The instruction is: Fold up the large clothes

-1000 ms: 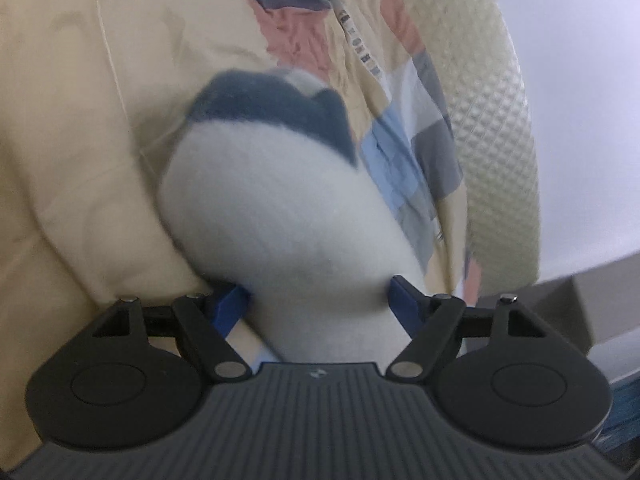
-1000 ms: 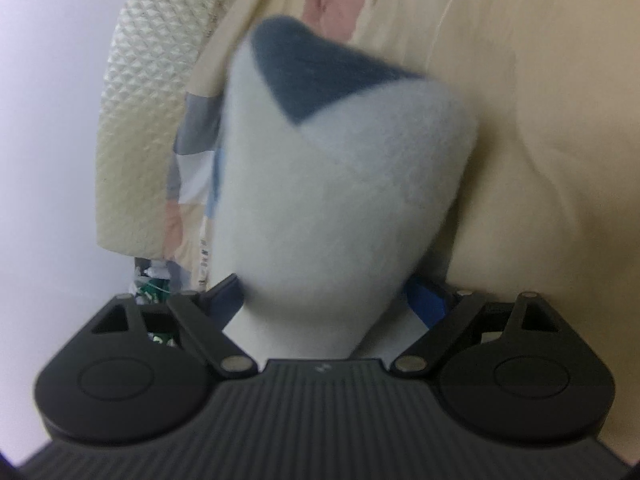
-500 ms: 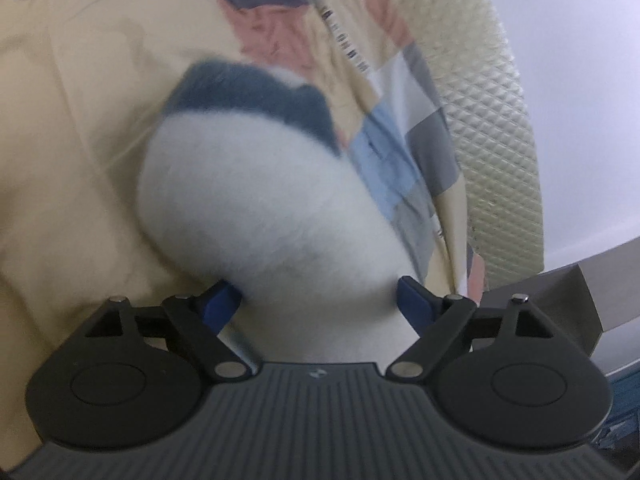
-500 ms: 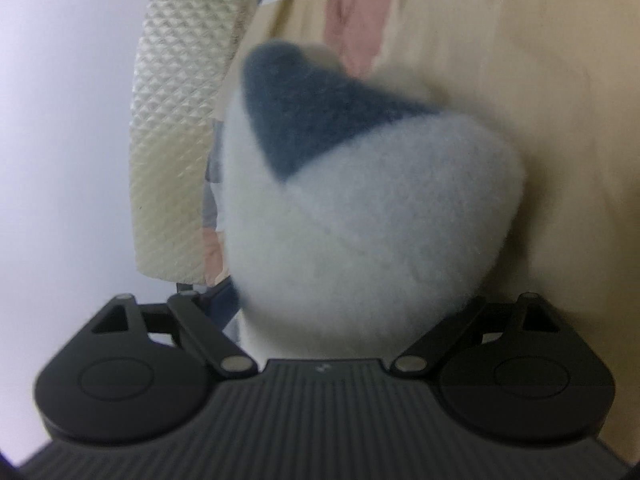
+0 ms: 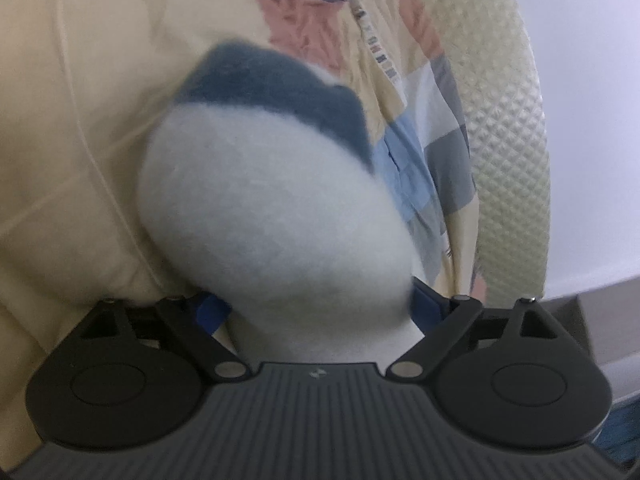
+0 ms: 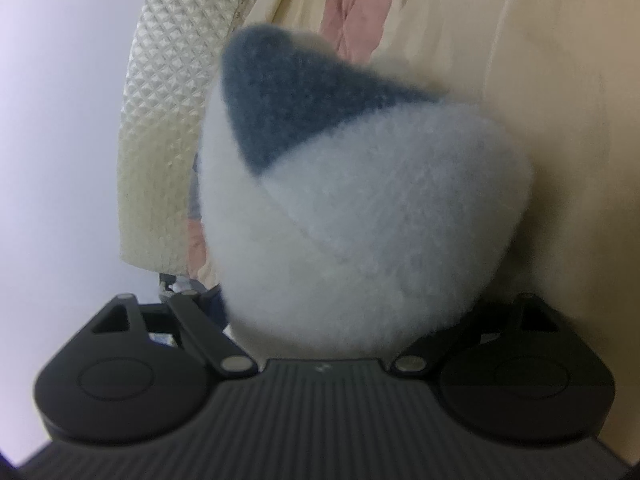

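Observation:
A fluffy white fleece garment with a blue-grey patch (image 5: 272,208) bulges up between the jaws of my left gripper (image 5: 316,304). Its blue pads (image 5: 212,312) press on the bunched fleece from both sides, and the jaws are closing. In the right wrist view the same kind of white and blue-grey fleece (image 6: 360,220) fills my right gripper (image 6: 344,308). Those jaws are closing on it too, and the fleece hides most of both fingers. The rest of the garment is out of sight.
Behind the fleece lies a cream bed cover (image 5: 80,120) with pink, blue and grey patches (image 5: 420,160). A cream pad with a diamond texture (image 5: 508,160) edges the bed; it shows again in the right wrist view (image 6: 168,120), with pale wall beyond.
Both grippers have drifted across the bedding with the fleece in them. In the right wrist view the fleece has spread wider and now covers the right pad.

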{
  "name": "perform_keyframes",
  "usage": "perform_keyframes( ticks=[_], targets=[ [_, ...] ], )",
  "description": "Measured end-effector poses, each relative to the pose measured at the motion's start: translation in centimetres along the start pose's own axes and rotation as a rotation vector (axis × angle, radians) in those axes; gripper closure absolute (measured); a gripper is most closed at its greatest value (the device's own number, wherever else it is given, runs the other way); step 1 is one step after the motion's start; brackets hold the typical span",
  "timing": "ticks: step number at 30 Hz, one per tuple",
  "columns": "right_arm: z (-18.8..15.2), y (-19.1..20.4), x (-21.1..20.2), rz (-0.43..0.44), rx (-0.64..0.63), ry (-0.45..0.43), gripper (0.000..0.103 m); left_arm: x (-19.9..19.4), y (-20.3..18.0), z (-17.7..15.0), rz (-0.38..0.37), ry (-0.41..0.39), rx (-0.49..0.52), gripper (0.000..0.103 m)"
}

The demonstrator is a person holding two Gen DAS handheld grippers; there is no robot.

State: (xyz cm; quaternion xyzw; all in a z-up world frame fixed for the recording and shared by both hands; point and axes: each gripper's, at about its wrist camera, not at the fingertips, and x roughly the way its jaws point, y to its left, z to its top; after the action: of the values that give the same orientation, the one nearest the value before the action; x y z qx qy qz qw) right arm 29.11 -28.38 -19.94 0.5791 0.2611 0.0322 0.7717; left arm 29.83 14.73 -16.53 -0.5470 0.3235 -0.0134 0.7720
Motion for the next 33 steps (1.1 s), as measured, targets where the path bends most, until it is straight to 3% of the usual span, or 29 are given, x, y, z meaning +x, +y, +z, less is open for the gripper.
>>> perform_keyframes(
  ticks=[5, 8, 15, 21, 27, 33],
  targets=[
    [0.1, 1.1, -0.7, -0.015, -0.099, -0.001, 0.051, -0.8, -1.1, 0.0, 0.010, -0.021, 0.115, 0.054],
    [0.1, 2.6, -1.5, -0.014, -0.169, -0.003, 0.061, -1.5, -2.1, 0.0, -0.012, -0.032, 0.165, 0.064],
    [1.5, 6.7, -5.8, 0.096, -0.246, -0.055, 0.063, -4.0, -5.8, 0.0, -0.167, -0.006, 0.183, 0.066],
    [6.5, 10.6, -10.7, 0.205, -0.287, -0.150, 0.064, -3.4, -14.6, -1.4, -0.249, 0.016, 0.255, 0.066],
    [14.2, 12.3, -13.2, 0.259, -0.295, -0.244, 0.063, 2.2, -23.2, -3.7, -0.302, 0.025, 0.325, 0.065],
    [21.1, 10.5, -11.1, 0.217, -0.273, -0.279, 0.063, 11.1, -27.1, -5.4, -0.257, 0.071, 0.375, 0.065]
  ],
)
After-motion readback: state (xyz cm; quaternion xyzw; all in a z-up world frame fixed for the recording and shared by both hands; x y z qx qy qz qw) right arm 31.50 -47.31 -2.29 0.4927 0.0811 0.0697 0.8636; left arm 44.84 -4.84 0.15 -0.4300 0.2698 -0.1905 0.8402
